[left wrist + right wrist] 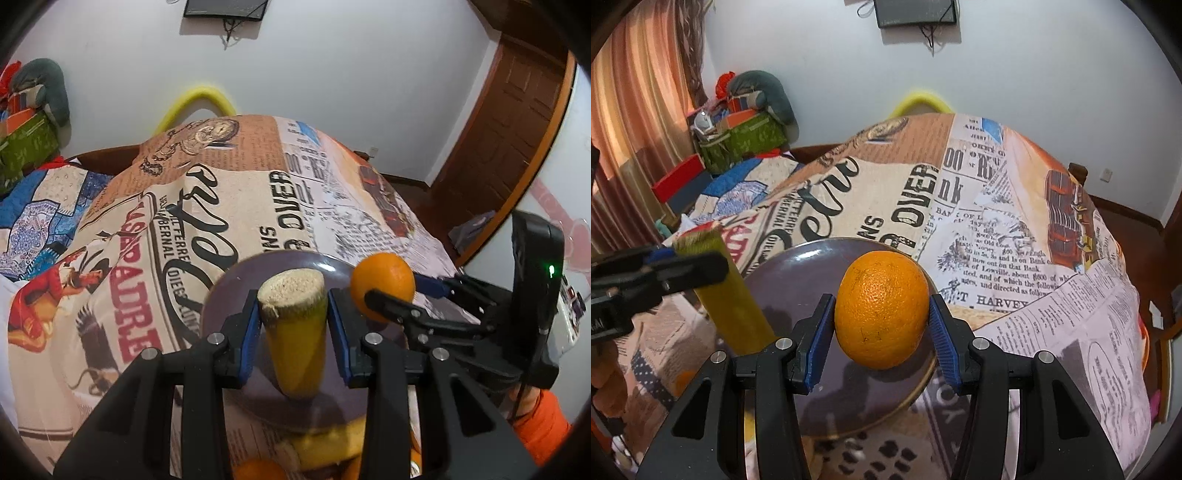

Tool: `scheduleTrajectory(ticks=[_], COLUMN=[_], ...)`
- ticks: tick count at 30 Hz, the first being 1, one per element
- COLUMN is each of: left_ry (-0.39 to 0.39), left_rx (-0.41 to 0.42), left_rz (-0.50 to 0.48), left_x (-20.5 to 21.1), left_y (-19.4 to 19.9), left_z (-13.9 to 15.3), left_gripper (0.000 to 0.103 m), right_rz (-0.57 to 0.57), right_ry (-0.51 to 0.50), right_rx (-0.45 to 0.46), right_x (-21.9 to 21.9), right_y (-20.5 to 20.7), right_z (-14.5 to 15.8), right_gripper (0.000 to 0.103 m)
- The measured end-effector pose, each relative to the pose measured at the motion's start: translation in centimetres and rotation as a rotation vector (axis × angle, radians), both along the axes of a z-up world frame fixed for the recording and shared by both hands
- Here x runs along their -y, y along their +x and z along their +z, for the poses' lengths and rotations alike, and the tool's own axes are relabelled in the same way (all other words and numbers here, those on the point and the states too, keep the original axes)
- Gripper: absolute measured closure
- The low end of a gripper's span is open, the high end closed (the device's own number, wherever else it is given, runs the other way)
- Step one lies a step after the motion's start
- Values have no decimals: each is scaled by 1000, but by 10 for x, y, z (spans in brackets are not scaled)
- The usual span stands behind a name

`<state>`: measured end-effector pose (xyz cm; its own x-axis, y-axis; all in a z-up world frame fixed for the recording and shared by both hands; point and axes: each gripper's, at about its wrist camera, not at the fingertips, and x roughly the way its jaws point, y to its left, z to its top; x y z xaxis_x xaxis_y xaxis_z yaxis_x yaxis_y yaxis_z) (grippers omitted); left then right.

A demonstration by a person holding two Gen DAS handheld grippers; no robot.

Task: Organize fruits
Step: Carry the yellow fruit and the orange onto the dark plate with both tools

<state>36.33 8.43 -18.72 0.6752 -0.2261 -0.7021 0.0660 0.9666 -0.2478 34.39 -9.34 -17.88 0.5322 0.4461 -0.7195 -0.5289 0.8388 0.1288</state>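
Note:
My left gripper (293,325) is shut on a yellow cut piece of fruit with a pale fibrous end (295,325), held over a dark purple plate (236,288). My right gripper (882,325) is shut on an orange (882,308) above the same plate (798,280). In the left wrist view the orange (384,284) and right gripper (391,295) are at the plate's right edge. In the right wrist view the yellow piece (720,291) and left gripper (683,267) are at the plate's left.
The table has a newspaper-print cloth (184,221). More fruit, yellow (325,439) and orange (258,470), lies near the front edge under my left gripper. A bed with boxes (738,140) is at left, a yellow chair back (923,99) behind the table.

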Motion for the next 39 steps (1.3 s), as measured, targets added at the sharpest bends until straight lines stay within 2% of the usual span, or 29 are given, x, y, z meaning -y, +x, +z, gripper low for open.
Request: scheduleTrajectory(ticks=[7, 12, 17, 23, 28, 39], left_ry=[-57, -6, 2, 11, 24, 76], left_rx=[-47, -77, -121, -145, -174, -112], left_rz=[46, 62, 49, 58, 77, 48], left_x=[-13, -8, -5, -6, -9, 0], left_y=[30, 43, 48, 44, 36, -9], left_z=[-13, -22, -32, -38, -38, -2], left_gripper=[67, 65, 65, 62, 59, 56], right_rz=[-4, 10, 17, 18, 13, -4], right_ry=[-22, -42, -48, -29, -23, 13], right_rx=[-31, -33, -34, -48, -5, 33], right_x=[-4, -9, -10, -7, -3, 9], right_y=[14, 15, 17, 15, 4, -33], right_z=[-11, -15, -15, -14, 1, 32], right_gripper=[56, 56, 55, 55, 53, 53])
